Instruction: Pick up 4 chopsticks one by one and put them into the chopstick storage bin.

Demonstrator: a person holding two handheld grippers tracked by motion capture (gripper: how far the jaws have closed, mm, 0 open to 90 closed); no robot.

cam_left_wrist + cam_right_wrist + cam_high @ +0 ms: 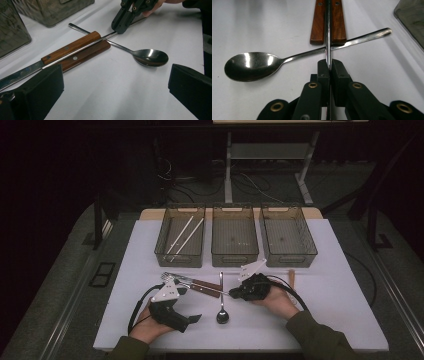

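Note:
A thin steel fork (169,279) lies slanted on the white table, its handle (75,51) running along the groove between two wood-handled knives (71,46). My right gripper (329,65) is shut on the end of that handle (328,32), just where it crosses over a steel spoon (252,66). In the high view the right gripper (232,293) sits at table centre, with the spoon's bowl (222,314) toward the front edge. My left gripper (189,321) rests low at the front left. It (115,92) stands open with bare table between its jaws, short of the knives and the spoon (150,57).
Three clear bins stand in a row at the back: left (162,251) holding two white chopsticks (183,236), middle (235,251), right (311,251). A small wooden piece (291,277) lies right of my right hand. Cables trail from both grippers.

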